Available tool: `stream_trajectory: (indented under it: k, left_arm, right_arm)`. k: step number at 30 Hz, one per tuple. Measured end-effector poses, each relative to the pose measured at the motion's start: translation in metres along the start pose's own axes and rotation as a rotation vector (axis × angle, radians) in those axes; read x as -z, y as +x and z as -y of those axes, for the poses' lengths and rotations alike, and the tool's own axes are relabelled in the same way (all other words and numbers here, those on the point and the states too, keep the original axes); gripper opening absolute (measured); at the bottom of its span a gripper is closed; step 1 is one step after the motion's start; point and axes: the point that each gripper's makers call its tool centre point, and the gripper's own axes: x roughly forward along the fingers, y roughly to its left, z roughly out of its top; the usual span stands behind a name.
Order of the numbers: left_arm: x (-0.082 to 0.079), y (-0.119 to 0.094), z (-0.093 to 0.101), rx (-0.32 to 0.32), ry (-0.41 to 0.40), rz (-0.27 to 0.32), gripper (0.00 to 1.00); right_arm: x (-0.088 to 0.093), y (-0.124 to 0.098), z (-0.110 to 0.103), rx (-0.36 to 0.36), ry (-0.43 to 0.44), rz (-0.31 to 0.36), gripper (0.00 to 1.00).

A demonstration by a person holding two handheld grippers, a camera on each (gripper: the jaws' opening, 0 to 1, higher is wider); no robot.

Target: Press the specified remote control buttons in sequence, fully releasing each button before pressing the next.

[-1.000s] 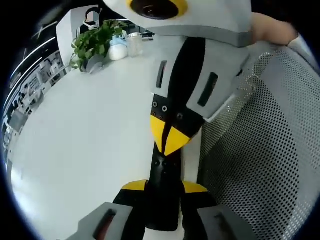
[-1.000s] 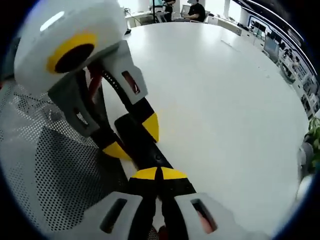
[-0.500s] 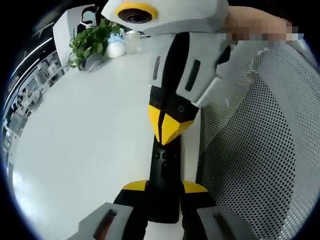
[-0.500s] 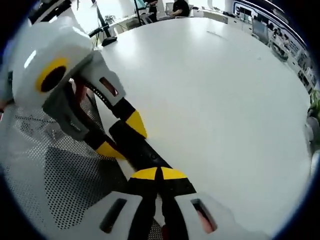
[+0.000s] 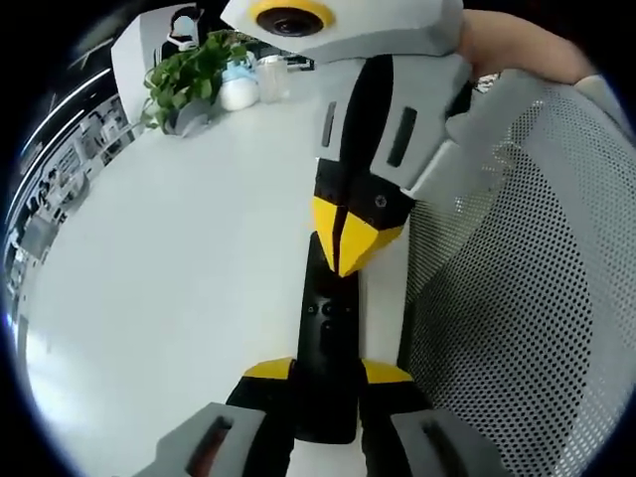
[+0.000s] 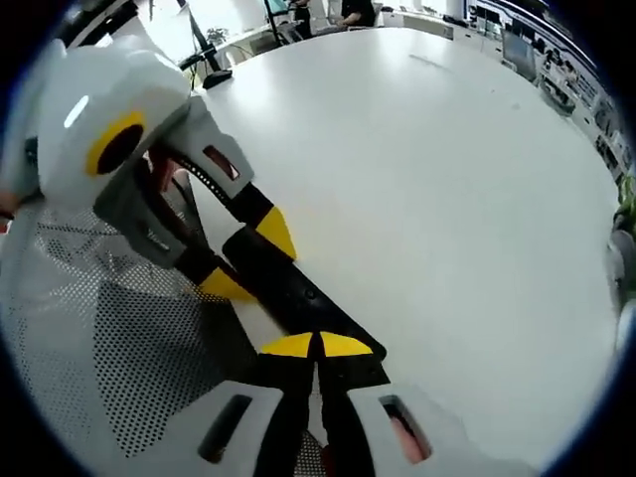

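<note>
The left gripper point(image 5: 326, 370) clamps the black remote point(image 5: 328, 338) at its near end; the right gripper point(image 6: 316, 345), jaws together, has drawn back up the remote since a second ago

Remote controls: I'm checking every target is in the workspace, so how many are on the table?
1. A black remote control lies at the white table's edge beside the mesh chair, held at one end by the left tool, with the right tool's closed tips at its other end.

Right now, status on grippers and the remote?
Left gripper clamps remote at near end. Right gripper shut, tip over its far end, contact unclear. Mesh chair back alongside.
</note>
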Motion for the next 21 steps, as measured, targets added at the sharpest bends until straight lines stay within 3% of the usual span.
stream_trajectory:
  k: [5,10,21]
  left_arm:
    - [-0.0012,0.0005,-0.0009,-0.003,-0.007,0.010,0.24]
    - [-0.0013,0.0004,-0.0011,-0.004,-0.013,0.012,0.24]
    - [-0.0016,0.0011,-0.0023,-0.008,-0.027,0.021,0.24]
  right_arm:
    - [-0.0085,0.0043,-0.0025,-0.001,-0.006,0.008,0.00]
    - [-0.0064,0.0067,0.0017,0.017,-0.048,-0.004,0.00]
    - [-0.0066,0.0088,0.0020,0.030,-0.041,-0.032,0.00]
